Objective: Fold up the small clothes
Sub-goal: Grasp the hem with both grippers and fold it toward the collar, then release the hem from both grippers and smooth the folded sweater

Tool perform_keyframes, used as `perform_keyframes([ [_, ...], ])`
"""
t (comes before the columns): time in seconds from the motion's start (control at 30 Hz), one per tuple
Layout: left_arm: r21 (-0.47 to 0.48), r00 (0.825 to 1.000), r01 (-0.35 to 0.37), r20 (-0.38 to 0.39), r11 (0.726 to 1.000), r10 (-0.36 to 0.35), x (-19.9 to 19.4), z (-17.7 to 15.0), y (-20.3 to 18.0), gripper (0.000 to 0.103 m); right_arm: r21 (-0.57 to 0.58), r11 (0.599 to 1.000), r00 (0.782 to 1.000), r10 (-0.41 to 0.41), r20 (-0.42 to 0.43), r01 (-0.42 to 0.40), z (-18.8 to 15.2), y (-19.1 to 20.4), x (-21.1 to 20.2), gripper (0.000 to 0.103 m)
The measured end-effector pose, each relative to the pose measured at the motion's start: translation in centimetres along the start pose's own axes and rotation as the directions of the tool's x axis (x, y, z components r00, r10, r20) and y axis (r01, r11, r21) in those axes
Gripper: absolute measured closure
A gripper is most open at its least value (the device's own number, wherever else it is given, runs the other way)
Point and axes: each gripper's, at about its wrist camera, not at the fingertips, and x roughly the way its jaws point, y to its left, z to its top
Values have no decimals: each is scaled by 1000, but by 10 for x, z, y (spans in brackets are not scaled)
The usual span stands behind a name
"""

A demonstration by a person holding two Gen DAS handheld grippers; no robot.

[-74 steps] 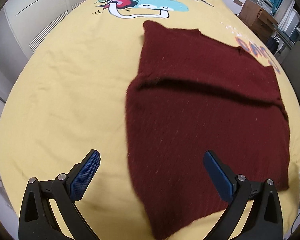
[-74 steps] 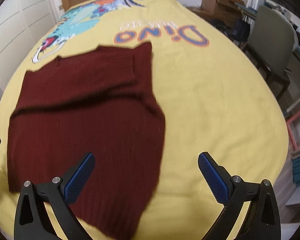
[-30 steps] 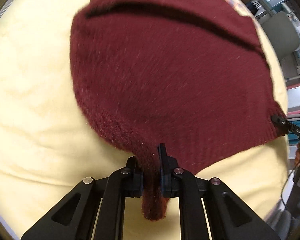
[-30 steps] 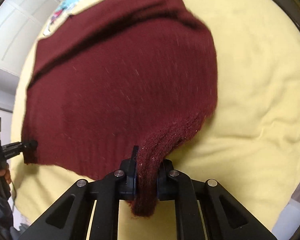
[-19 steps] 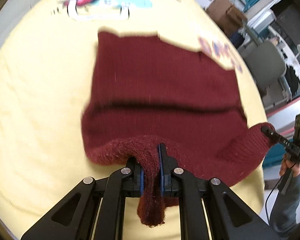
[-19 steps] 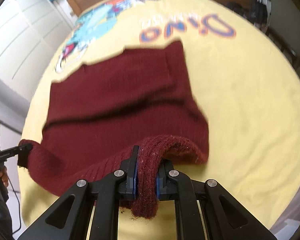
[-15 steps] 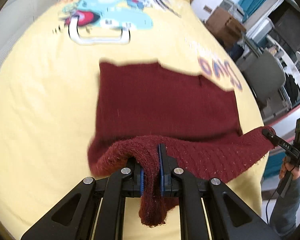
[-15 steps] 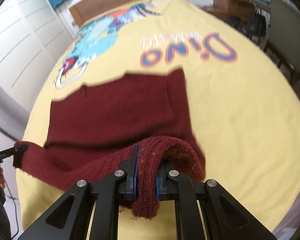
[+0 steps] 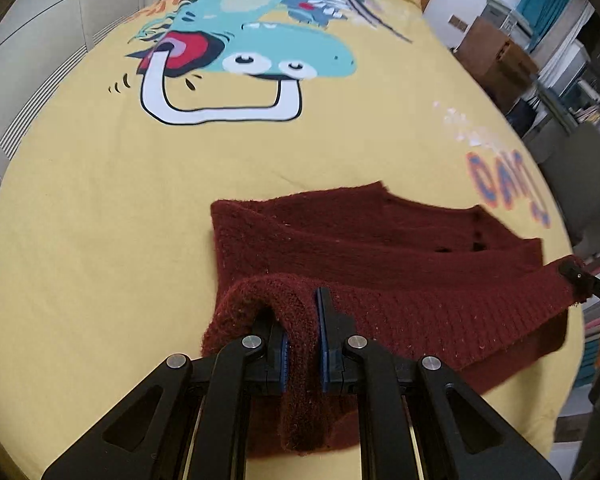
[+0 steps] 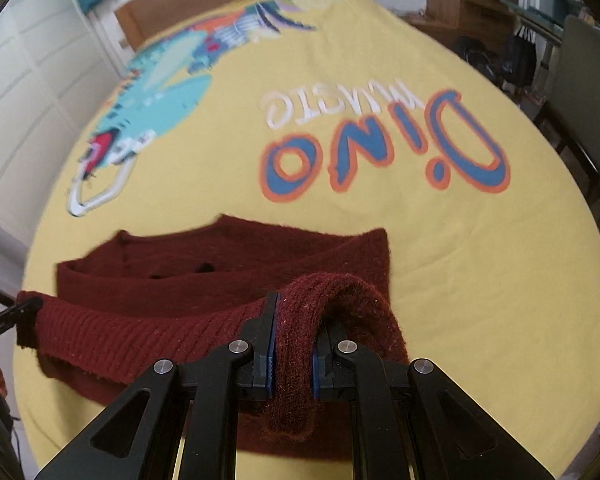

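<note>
Both grippers, left gripper (image 9: pixel 302 344) and right gripper (image 10: pixel 294 354), pinching maroon knit sweater (image 9: pixel 400 264) hem corners, now lifted and carried over toward collar; fold halfway, near bedspread (image 9: pixel 100 240) front edge.

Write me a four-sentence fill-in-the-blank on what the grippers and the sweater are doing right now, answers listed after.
1. The left gripper is shut on the ____ sweater's hem.
2. The right gripper is shut on the same ____.
3. The sweater lies on a ____ bedspread.
4. The big blue and orange word printed on the bedspread reads ____.

Missing words: maroon; sweater; yellow; Dino
</note>
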Motion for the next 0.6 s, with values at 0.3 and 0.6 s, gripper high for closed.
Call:
perform_keyframes([
  [0.3, -12, 998, -55, -18, 998, 55, 32, -4, 0, 66, 34, 999, 996, -33, -82, 36, -9, -9, 45, 76],
  [0.6, 15, 998, -21, 67, 1000, 20, -9, -2, -32, 2, -8, 999, 998, -51, 36, 51, -5, 6, 1, 18],
])
